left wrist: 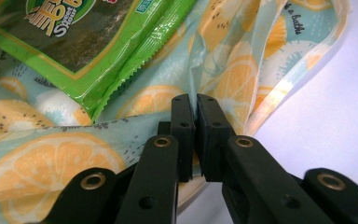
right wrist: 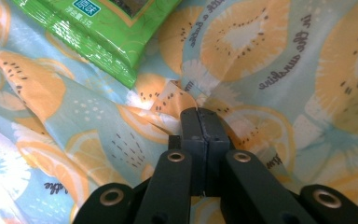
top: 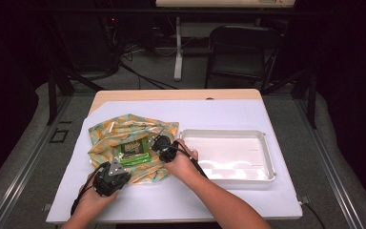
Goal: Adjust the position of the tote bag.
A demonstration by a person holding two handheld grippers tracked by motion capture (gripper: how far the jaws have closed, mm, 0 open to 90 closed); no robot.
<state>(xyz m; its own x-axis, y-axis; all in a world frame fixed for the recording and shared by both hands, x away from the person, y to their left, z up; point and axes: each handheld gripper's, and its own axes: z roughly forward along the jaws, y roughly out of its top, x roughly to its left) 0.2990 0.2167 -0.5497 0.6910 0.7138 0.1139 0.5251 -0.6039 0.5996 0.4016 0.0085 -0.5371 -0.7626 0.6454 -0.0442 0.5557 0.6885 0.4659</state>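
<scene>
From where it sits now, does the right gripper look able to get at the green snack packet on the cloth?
Probably yes, once it lets go. The right gripper is shut on a fold of the fruit-print cloth, and the green snack packet lies uncovered just ahead of its jaws with nothing between them.

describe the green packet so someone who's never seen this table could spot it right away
Start at the white table cover; on its left half, beside the empty white tray, lies a crumpled cloth printed with orange slices on pale blue. The green packet lies flat on the middle of that cloth, between the left gripper and the right gripper. It is the one glossy bright-green thing, with a dark centre panel.
</scene>
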